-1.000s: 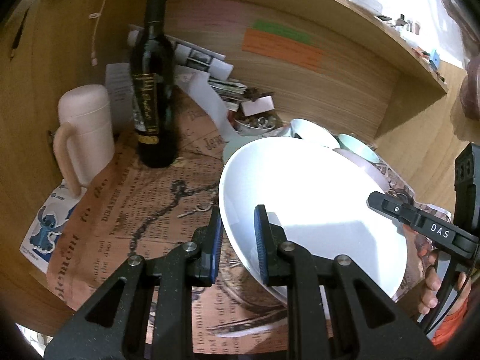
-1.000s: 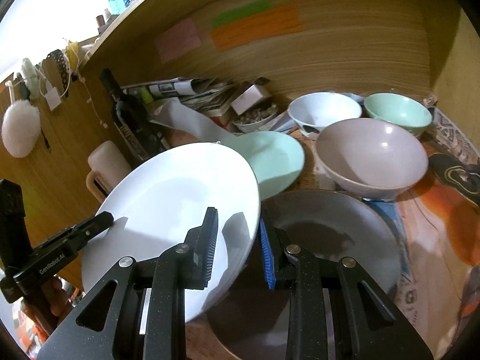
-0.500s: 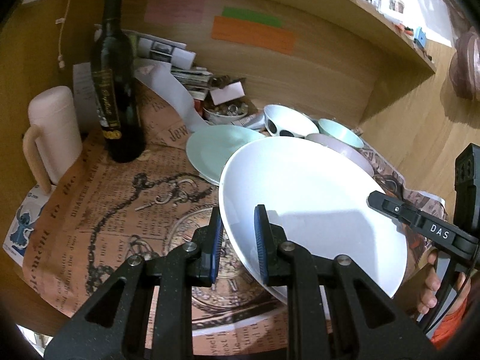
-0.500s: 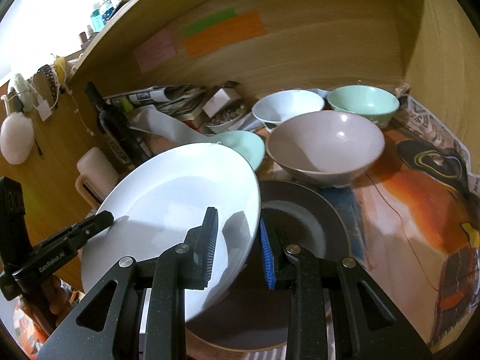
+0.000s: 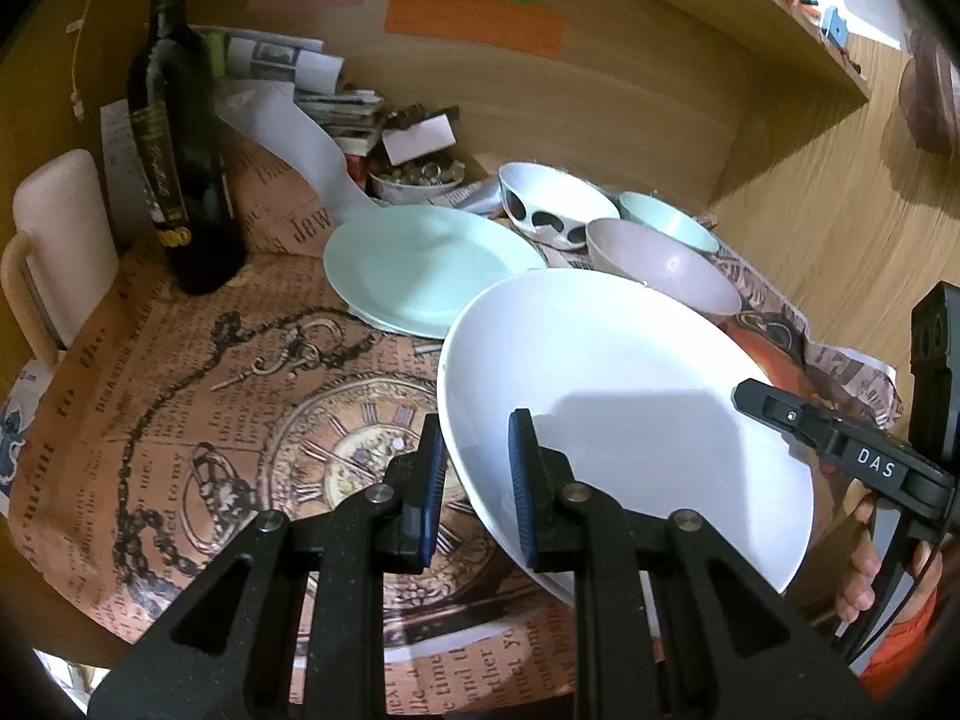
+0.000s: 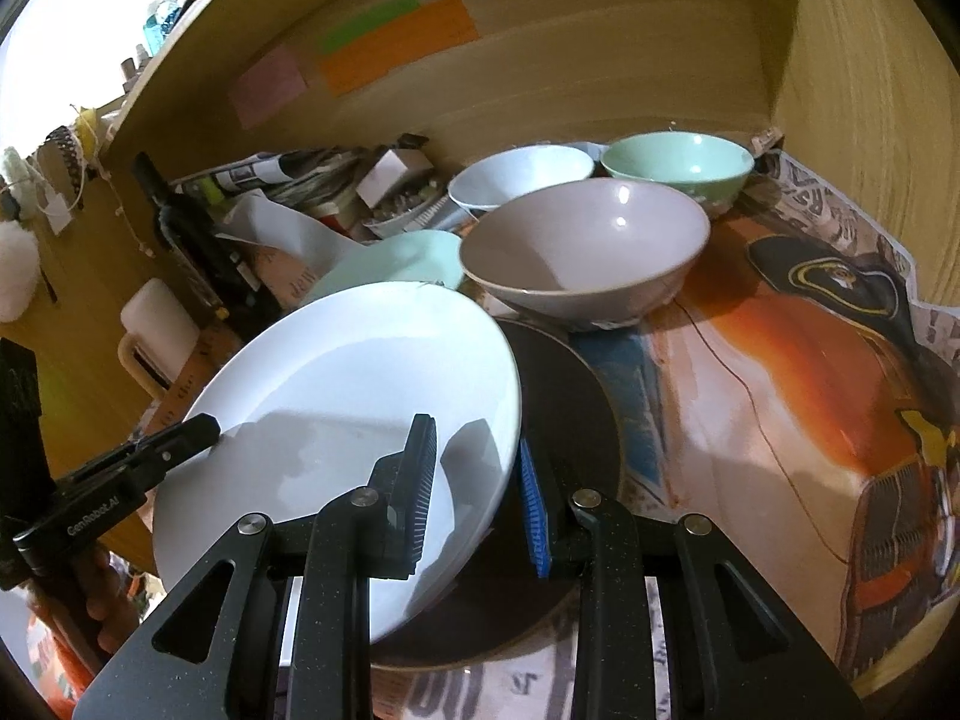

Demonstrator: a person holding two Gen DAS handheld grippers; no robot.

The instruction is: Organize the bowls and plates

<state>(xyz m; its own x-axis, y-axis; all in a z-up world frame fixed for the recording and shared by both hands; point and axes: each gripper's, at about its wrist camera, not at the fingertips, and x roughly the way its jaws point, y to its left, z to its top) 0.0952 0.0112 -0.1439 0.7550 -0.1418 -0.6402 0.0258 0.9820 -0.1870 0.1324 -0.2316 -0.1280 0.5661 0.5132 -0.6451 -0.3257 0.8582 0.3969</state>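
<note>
Left gripper (image 5: pixel 474 480) clamped on near-left rim of white plate (image 5: pixel 630 396), one pad under the rim, one pad on the inner face. Right gripper (image 6: pixel 477 498) clamped on the opposite rim of same plate (image 6: pixel 360 420), left pad inside, blue right pad outside the edge. Plate tilted, held off the surface between the two tools, spanning from one to the other; each tool's tip visible across the plate from the other's camera. Directly below and right of right gripper: dark plate (image 6: pixel 570 420) flat on the mat, partly covered by the white one. Ahead of right gripper, just past dark plate: pink bowl (image 6: pixel 585 252), upright. Beyond it, white bowl (image 6: pixel 519 177) and green bowl (image 6: pixel 678 162) side by side near back wall; from left camera white bowl (image 5: pixel 555 204) shows black spots on its outer side. Ahead of left gripper, past white plate's far edge: mint plate (image 5: pixel 420 264), flat on mat (image 5: pixel 180 390), close beside pink bowl (image 5: pixel 654 264). Far left of left gripper: bottle (image 5: pixel 180 138) upright, mug (image 5: pixel 57 228) beside it nearer the edge. Behind mint plate: papers (image 5: pixel 288 60) stacked against the wall, small dish (image 5: pixel 417 177) of odds and ends. Coloured notes (image 5: pixel 474 18) stuck on back panel. Fingers of a hand (image 5: pixel 864 564) visible on the right tool's grip, lower right in left view.
</note>
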